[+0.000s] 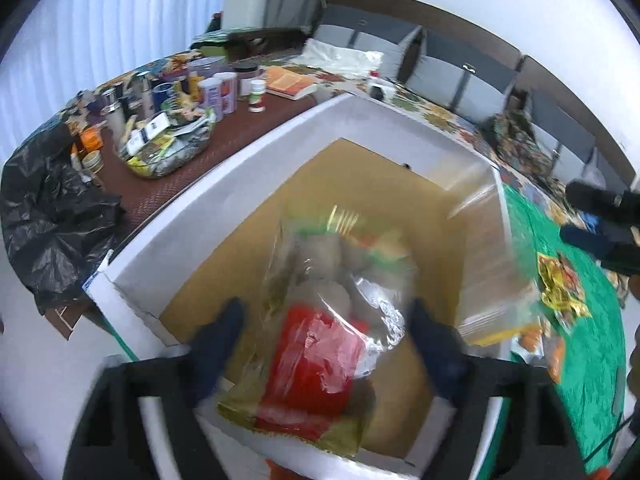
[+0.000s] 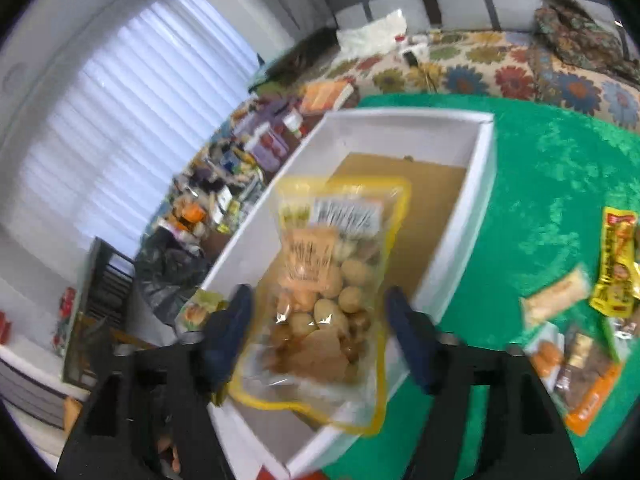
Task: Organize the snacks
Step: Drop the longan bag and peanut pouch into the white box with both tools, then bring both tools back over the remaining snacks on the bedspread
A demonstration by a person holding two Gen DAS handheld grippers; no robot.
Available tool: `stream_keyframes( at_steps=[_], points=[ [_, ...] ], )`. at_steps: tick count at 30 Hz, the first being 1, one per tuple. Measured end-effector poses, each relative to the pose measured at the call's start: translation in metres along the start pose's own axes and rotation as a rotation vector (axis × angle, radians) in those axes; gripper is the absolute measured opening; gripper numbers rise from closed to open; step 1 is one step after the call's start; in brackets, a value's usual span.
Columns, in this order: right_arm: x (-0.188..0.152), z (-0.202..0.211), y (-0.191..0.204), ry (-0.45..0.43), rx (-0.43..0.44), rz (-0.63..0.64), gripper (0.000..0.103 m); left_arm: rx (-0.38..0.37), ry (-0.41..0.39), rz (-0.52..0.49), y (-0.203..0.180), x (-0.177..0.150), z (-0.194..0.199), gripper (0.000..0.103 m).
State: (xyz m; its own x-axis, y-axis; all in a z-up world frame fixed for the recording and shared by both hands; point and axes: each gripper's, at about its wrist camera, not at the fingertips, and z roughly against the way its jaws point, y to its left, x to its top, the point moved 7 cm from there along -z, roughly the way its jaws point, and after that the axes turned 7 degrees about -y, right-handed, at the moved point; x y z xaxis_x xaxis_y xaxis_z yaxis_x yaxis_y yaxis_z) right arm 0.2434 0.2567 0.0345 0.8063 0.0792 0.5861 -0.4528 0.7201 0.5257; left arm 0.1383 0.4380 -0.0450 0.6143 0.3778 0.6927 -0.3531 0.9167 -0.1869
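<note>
A white box (image 1: 224,184) with a brown cardboard floor stands on a green cloth (image 2: 552,184). In the left wrist view, my left gripper (image 1: 328,332) is open over the box's near end. A blurred clear bag with red and green snack packs (image 1: 320,344) lies between its fingers, with a gap on each side. A second blurred clear bag (image 1: 492,264) hangs at the box's right wall. In the right wrist view, my right gripper (image 2: 320,320) is open above the box (image 2: 476,208), with a yellow-edged clear bag of round snacks (image 2: 332,292) loose between its fingers.
Several snack packs lie on the green cloth right of the box: a yellow pack (image 2: 616,264), a beige bar (image 2: 556,300), an orange pack (image 2: 580,376). Left of the box are jars and bottles (image 1: 216,88), a filled glass bowl (image 1: 168,148) and a black plastic bag (image 1: 52,220).
</note>
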Motion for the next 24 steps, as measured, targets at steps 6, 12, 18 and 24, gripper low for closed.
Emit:
stream_keyframes(
  at_steps=[6, 12, 18, 24],
  points=[
    [-0.006, 0.014, -0.036, -0.064, -0.035, 0.013, 0.078, -0.030, -0.032, 0.020, -0.005, -0.002, 0.012, 0.094],
    [-0.090, 0.058, -0.164, -0.080, -0.410, 0.181, 0.078, -0.202, -0.036, -0.105, -0.091, -0.025, 0.037, 0.094],
    [-0.187, 0.154, -0.312, -0.101, -0.715, 0.028, 0.078, -0.384, 0.070, -0.239, -0.219, -0.089, 0.031, 0.101],
    [-0.211, 0.210, -0.389, -0.127, -0.845, -0.087, 0.078, -0.350, 0.182, -0.299, -0.295, -0.163, -0.032, 0.100]
  ],
)
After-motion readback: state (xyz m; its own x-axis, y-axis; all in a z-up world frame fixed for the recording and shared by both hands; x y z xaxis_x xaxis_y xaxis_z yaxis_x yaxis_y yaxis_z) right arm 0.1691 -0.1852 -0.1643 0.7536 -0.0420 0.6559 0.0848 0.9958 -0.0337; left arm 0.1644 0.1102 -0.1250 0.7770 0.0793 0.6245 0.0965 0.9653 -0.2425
